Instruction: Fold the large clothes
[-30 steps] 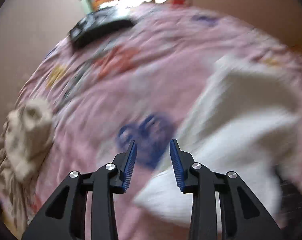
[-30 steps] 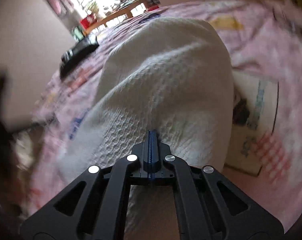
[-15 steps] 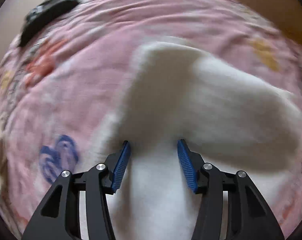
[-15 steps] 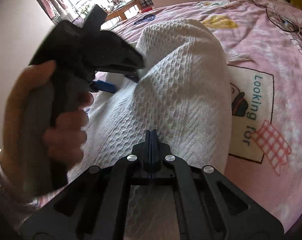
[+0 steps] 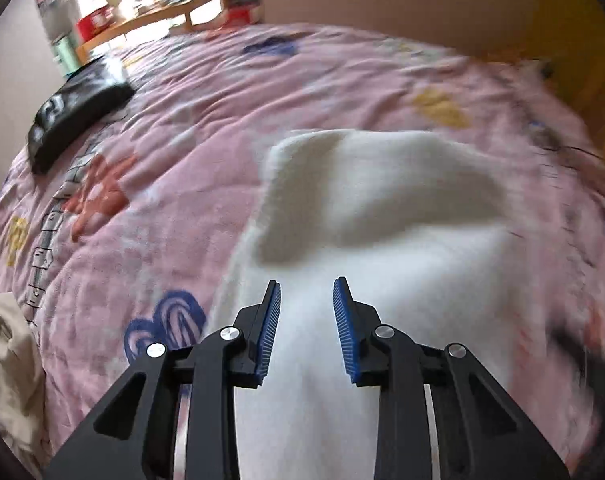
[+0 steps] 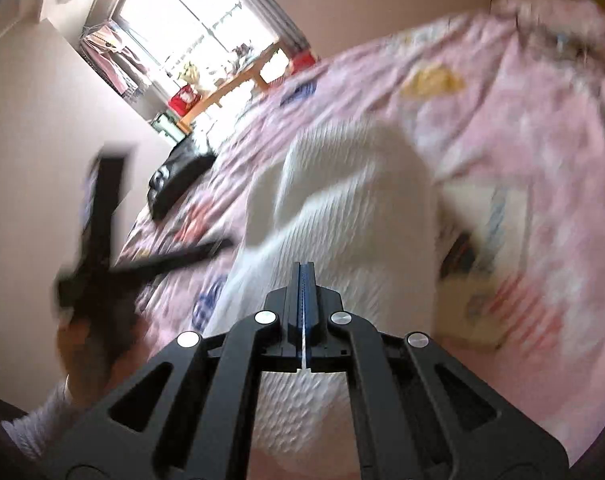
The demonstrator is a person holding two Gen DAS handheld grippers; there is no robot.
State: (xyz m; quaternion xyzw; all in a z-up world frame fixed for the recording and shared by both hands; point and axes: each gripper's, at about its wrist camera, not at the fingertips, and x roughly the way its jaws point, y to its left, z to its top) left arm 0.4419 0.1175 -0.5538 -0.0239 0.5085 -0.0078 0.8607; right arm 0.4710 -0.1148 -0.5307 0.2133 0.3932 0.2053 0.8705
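A white knitted garment (image 5: pixel 382 220) lies on the pink bedspread (image 5: pixel 182 152), one part folded over. My left gripper (image 5: pixel 306 292) is open, its blue pads just above the garment's near part, holding nothing. In the right wrist view my right gripper (image 6: pixel 302 280) is shut on the white garment (image 6: pixel 342 200) and lifts its near edge. The left gripper (image 6: pixel 114 248) shows blurred at the left of that view, with the hand that holds it.
A black folded item (image 5: pixel 74 112) lies at the bed's far left, and also shows in the right wrist view (image 6: pixel 178 180). A beige cloth (image 5: pixel 6 360) is bunched at the near left edge. A wooden table (image 5: pixel 150 12) with boxes stands by the window beyond the bed.
My left gripper has drawn back and to the left, off the garment's fold, still open. My right gripper has tilted and lifted with the garment in it.
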